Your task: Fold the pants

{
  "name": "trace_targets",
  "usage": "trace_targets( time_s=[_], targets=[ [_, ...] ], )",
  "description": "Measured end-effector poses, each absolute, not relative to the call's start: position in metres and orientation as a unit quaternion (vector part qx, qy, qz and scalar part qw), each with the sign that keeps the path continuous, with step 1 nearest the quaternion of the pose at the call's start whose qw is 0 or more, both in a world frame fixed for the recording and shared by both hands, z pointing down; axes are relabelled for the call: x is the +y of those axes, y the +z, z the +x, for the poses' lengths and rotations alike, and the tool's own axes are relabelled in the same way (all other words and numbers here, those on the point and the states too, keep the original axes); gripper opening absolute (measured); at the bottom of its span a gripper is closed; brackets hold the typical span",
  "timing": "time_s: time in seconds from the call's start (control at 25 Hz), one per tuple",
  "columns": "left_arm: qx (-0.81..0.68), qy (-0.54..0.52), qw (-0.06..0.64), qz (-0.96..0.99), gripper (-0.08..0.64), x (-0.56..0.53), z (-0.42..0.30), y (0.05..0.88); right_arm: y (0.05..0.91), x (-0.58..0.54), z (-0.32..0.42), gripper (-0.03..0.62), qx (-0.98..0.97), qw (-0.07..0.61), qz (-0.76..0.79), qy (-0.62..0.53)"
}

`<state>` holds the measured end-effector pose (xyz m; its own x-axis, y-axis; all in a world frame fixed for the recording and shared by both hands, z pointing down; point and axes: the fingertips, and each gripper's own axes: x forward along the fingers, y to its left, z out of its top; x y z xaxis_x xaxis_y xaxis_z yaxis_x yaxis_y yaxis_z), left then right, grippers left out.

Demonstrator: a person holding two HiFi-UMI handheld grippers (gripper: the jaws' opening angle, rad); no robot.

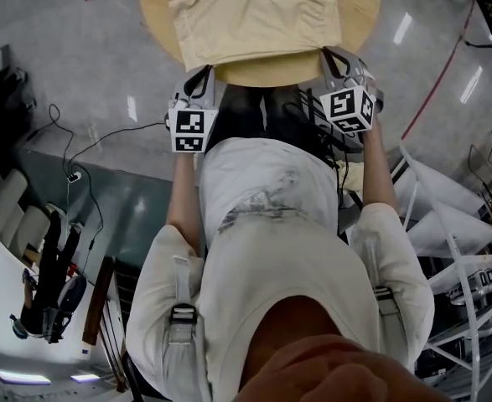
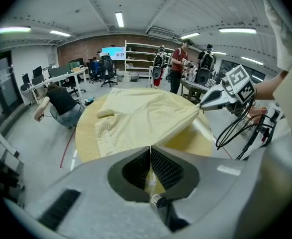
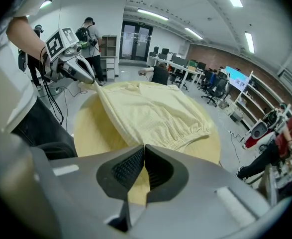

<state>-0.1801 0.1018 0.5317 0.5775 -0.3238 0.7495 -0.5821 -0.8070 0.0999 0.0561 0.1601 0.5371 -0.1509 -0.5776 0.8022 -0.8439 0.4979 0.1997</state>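
Fingers (image 2: 136,169) first: found those of the left gripper (image 2: 150,149) pressed together on a thin pinch of the yellow pants (image 2: 141,116), with cloth showing between them. Found the same on the right gripper (image 3: 144,146), fingers (image 3: 127,169) closed, and saw its tip from the left gripper view biting the pants' other near corner. Held both corners up off the near edge of the table (image 1: 272,71), with the hem stretched taut from one to the other. Left the rest of the pants lying over the middle of the table and toward its far edge.

Now for the worries. Judged a slip the likeliest trouble: gripped very little cloth on either side, so might lose a corner under a sharp tug and drop half the hem. Reckoned a lopsided carry next: with one gripper ahead of the other, would lay the fold askew. Feared dragging too: kept too low, would pull the whole garment across the top instead of folding it, perhaps off the far edge. Noted loose cables (image 2: 233,128) hanging by the right gripper as well; could snag on the table's near edge.
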Motion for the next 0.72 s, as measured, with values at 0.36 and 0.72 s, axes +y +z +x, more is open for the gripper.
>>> trace_targets(
  time_s=[0.36,0.72],
  targets=[
    [-0.290,0.370,0.146,0.870,0.012,0.072,-0.168,0.512,0.519,0.143,0.065,0.015,-0.753,0.421,0.489,0.133],
    [-0.268,0.356,0.122,0.887,0.012,0.029,-0.146,0.492,0.509,0.121,0.078,0.015,-0.739,0.420,0.509,0.135]
  ],
)
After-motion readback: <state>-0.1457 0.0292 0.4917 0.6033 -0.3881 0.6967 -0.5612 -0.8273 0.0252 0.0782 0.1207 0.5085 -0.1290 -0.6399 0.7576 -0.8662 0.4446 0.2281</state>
